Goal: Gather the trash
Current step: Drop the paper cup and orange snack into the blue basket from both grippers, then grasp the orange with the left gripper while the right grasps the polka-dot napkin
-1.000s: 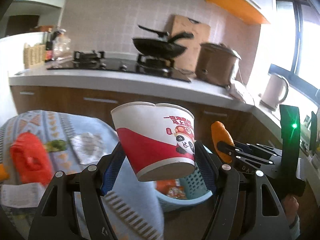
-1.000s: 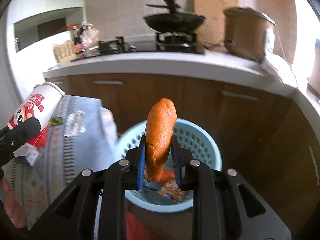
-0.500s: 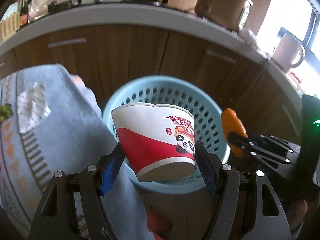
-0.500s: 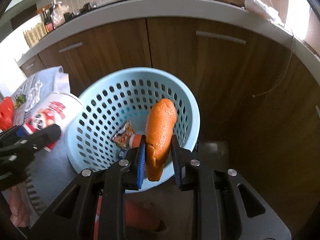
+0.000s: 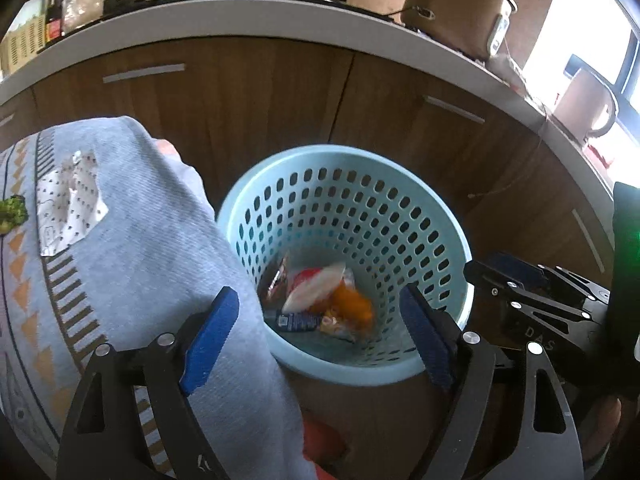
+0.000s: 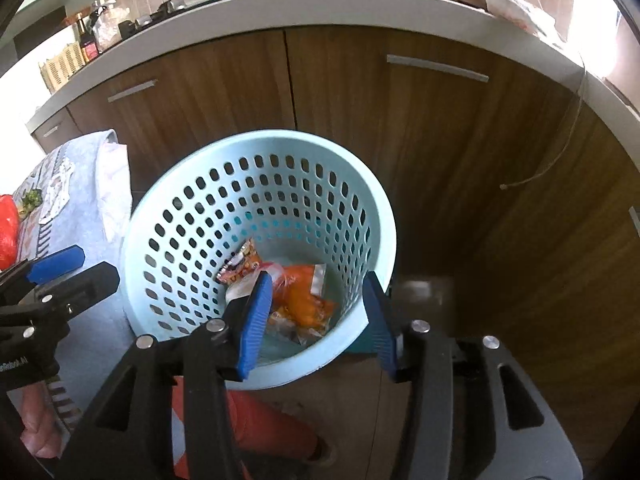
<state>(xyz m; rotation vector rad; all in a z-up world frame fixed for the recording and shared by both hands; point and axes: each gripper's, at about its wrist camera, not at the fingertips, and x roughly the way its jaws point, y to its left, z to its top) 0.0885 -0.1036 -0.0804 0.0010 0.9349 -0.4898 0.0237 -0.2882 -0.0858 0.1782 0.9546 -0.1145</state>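
1. left gripper: jaws opening, wide apart, nothing between them.
2. right gripper: jaws opening, about half spread, empty.
3. both hang above light blue basket.
4. paper cup and orange piece lie among wrappers on basket's bottom.
5. foil wrapper on tablecloth, left of basket.

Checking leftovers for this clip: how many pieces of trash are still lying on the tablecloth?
3 visible: a crumpled foil wrapper on the cloth, a green scrap left of it at the frame edge, and a red bag farther left in the right wrist view. More may be hidden off-frame.
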